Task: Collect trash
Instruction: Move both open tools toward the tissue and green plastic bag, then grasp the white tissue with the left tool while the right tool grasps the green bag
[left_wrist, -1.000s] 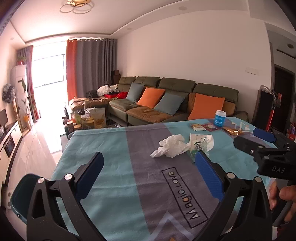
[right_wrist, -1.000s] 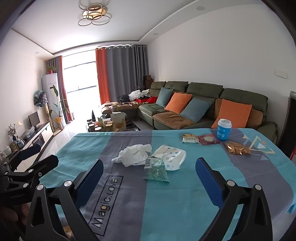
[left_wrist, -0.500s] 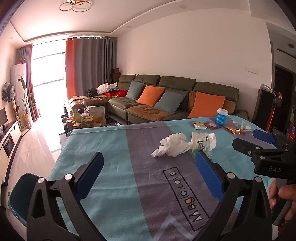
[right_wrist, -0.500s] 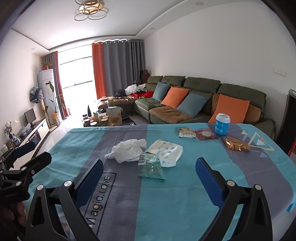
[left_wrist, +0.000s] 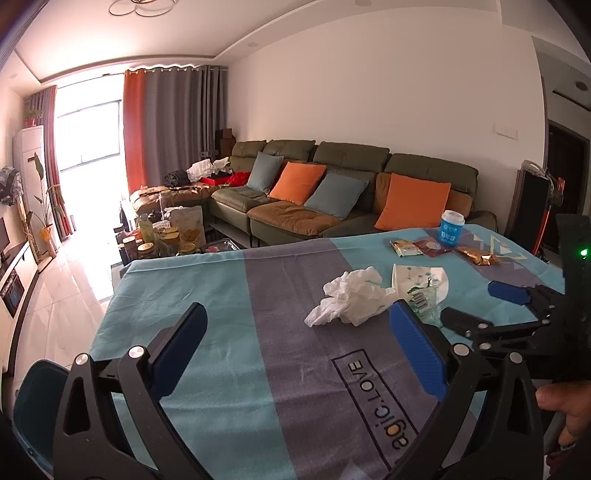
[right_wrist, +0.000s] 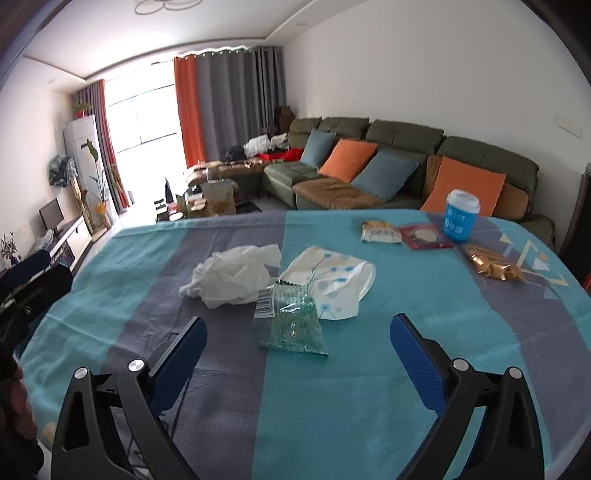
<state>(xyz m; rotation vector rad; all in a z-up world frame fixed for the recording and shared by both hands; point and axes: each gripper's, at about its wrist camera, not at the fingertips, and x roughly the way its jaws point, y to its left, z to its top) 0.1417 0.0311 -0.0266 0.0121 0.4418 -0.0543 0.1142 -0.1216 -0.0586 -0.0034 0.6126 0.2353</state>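
Trash lies on the teal and grey tablecloth (right_wrist: 369, 369). A crumpled white tissue (right_wrist: 232, 275) (left_wrist: 351, 299) sits mid-table beside a white dotted wrapper (right_wrist: 332, 280) (left_wrist: 417, 277) and a clear green wrapper with a barcode (right_wrist: 291, 321) (left_wrist: 424, 302). Farther right are a yellow snack packet (right_wrist: 380, 232), a red packet (right_wrist: 424, 236), a gold wrapper (right_wrist: 491, 267) and a blue cup (right_wrist: 460, 216). My right gripper (right_wrist: 297, 354) is open just short of the green wrapper. My left gripper (left_wrist: 297, 350) is open, empty, left of the tissue.
A dark teal bin (left_wrist: 37, 406) stands off the table's near left corner. A green sofa with orange and blue cushions (left_wrist: 332, 192) runs along the far wall. A low table crowded with jars (left_wrist: 162, 236) sits past the table's far edge.
Both grippers have moved forward over the table toward the trash pile, and the right one has dipped closer to the green wrapper. Both jaws stay open.
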